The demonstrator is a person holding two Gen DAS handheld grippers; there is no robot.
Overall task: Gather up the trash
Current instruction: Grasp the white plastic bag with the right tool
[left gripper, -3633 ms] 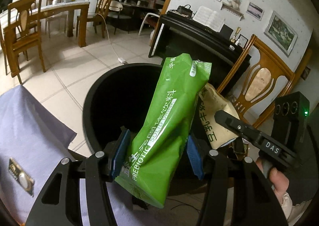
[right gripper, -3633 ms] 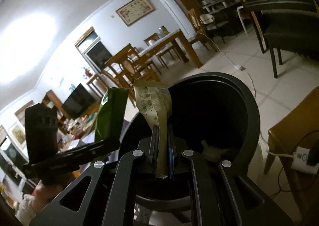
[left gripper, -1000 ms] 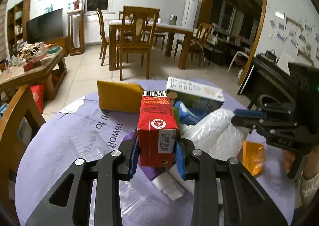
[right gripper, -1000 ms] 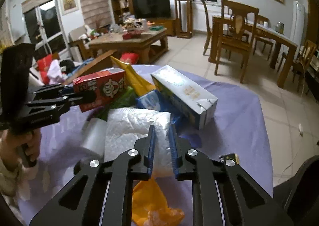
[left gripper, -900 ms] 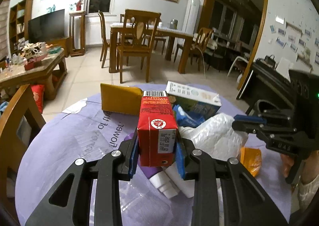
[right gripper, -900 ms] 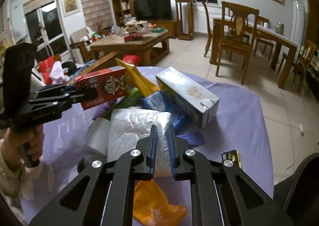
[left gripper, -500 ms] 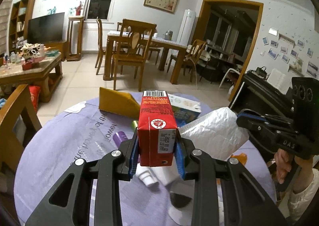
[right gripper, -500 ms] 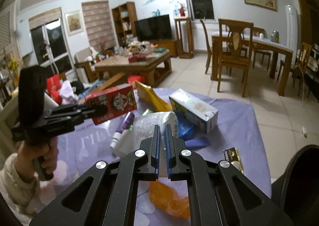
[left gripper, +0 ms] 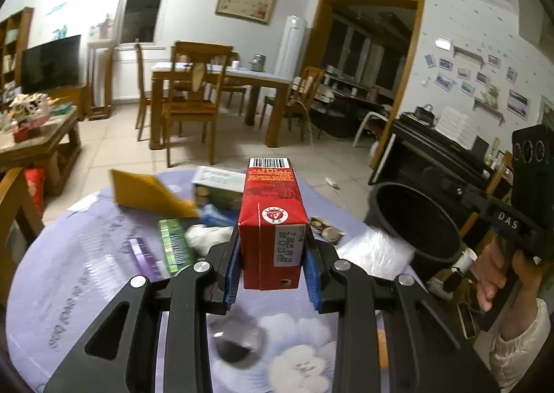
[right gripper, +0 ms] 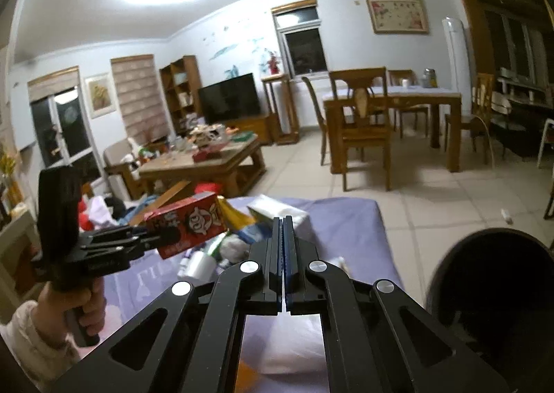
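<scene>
Two pieces of trash are held above the counter (left gripper: pixel 69 254), which is covered in a purple cloth, while a black bin (left gripper: pixel 415 223) stands just off its right edge, its mouth open.

The white padded bag (left gripper: pixel 375 252) is the larger piece. It hangs from the right gripper (right gripper: pixel 283 261), whose blue pads are pressed nearly together on what appears to be one thin edge of it; most of the bag is hidden below that gripper in the right wrist view. It is judged light, soft and floppy, so swinging is to be expected, and a hold on a doubled edge would be surer than on a single slick layer.

The red carton (left gripper: pixel 271 223) is pinched across its two side faces, near its lower end, by the left gripper (left gripper: pixel 271 271). It is judged stiff but thin-walled, probably light if drained, and liable to dent under a hard squeeze; a hold near a folded end, where the card is braced, is thought best.

Smaller trash lies toward the far edge of the counter: a yellow packet (left gripper: pixel 149 193), a white and green box (left gripper: pixel 218 186) and a green strip (left gripper: pixel 173 245), all judged light and easily pinched by an edge.
</scene>
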